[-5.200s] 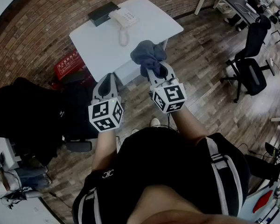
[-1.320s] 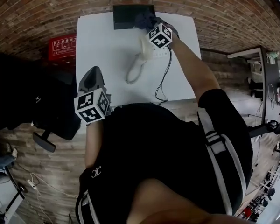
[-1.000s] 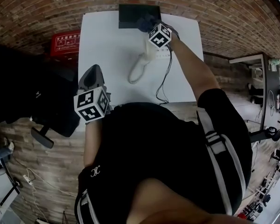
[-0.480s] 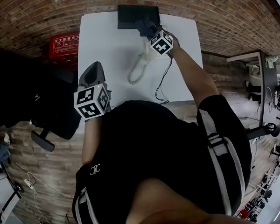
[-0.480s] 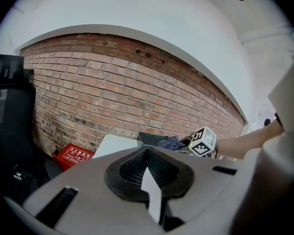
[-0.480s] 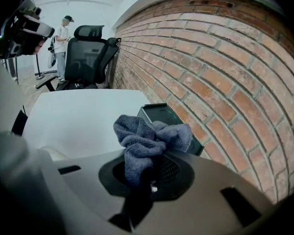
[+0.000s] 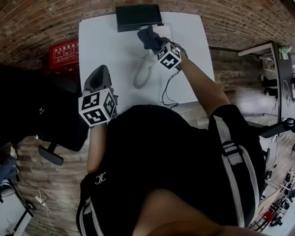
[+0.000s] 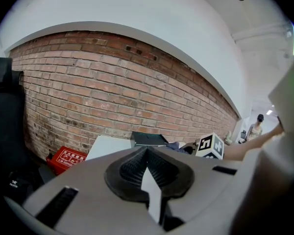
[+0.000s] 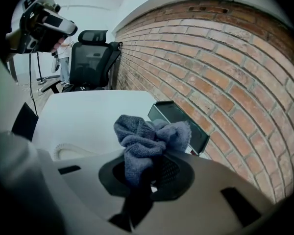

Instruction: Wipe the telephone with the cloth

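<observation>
A white telephone (image 7: 163, 34) sits near the back of the white table (image 7: 103, 43), mostly hidden beneath the cloth and my right gripper. Its handset (image 7: 140, 73) lies off the base toward the table's middle, and the handset's curve (image 9: 63, 151) shows low in the right gripper view. My right gripper (image 7: 155, 44) is shut on a bunched grey-blue cloth (image 7: 148, 36) (image 9: 149, 133) over the telephone. My left gripper (image 7: 99, 72) is shut and empty, held at the table's near left edge, apart from the telephone. In its own view, the left gripper (image 8: 148, 155) has nothing between its jaws.
A flat black box (image 7: 137, 15) (image 9: 179, 117) lies at the table's back edge against the brick wall. A black cable (image 7: 168, 90) runs off the near edge. A red box (image 7: 65, 50) and a dark office chair (image 7: 44, 117) stand left of the table.
The person has come up to the table since the earliest frame. Over the last second, the right gripper with the cloth has drawn back slightly from the black box toward the person. The left gripper stays put.
</observation>
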